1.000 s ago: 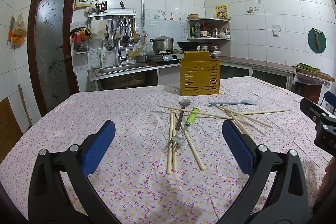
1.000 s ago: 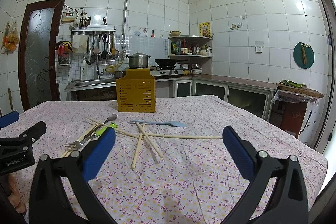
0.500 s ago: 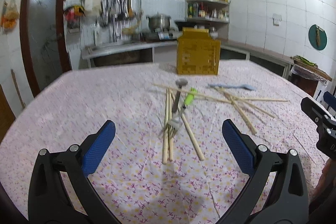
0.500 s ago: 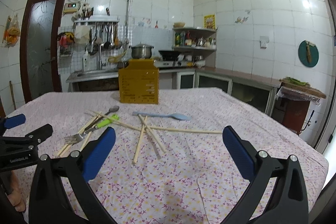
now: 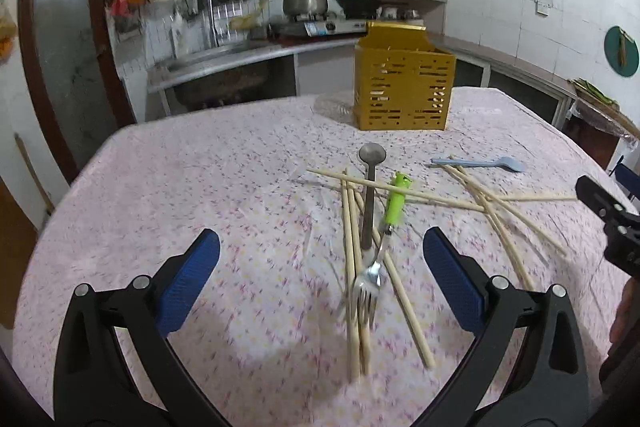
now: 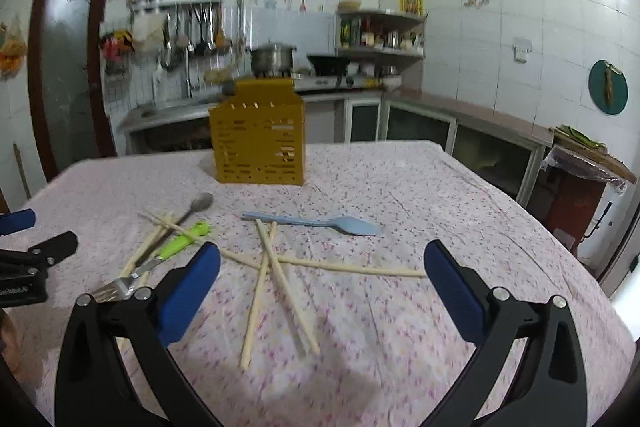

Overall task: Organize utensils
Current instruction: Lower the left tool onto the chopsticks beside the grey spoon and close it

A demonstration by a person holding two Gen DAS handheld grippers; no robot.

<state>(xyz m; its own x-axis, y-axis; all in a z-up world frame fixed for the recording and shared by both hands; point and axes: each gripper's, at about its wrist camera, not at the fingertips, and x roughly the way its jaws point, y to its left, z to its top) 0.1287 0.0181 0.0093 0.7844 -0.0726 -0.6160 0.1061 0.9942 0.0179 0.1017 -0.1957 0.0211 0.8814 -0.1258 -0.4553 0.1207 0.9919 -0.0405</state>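
L gripper wide, empty | fork btwn fingers, nearer R pad | R gripper wide, over chopsticks

We see a counter under a pink flowered cloth. At its far side stands a yellow slotted caddy. Nearer, loose chopsticks lie crossed, with a metal spoon and a green-handled fork among those on the left, and a pale blue spoon beyond those on the right
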